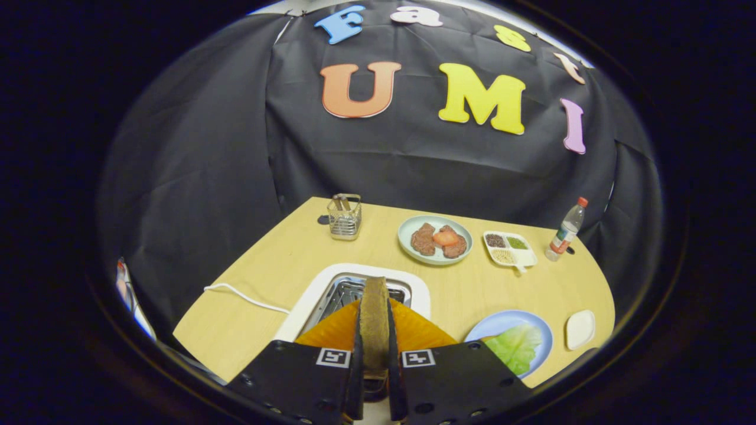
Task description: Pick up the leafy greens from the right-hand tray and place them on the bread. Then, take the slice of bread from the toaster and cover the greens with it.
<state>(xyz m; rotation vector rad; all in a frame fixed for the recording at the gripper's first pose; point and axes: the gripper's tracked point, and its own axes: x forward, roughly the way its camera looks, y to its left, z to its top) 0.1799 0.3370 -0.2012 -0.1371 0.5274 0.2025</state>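
Gripper (374,354) clamped on bread slice (374,319), both fingers pressing its faces, held edge-on above toaster (354,295). Lettuce (517,347) on blue plate (508,323), right of fingers.

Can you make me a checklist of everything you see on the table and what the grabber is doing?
Surface: light wooden table, rounded far edge.
Job's things: slice of bread held on edge between the fingers, above the white toaster; lettuce leaf on a blue plate, beside the fingers.
Clutter: plate with meat patties and tomato; divided seasoning tray; plastic bottle; wire utensil holder; small white dish; orange fan-shaped thing behind the fingers.
Grippers: gripper shut on the bread.
Cables: white cord running from the toaster.
Surroundings: black cloth wall.
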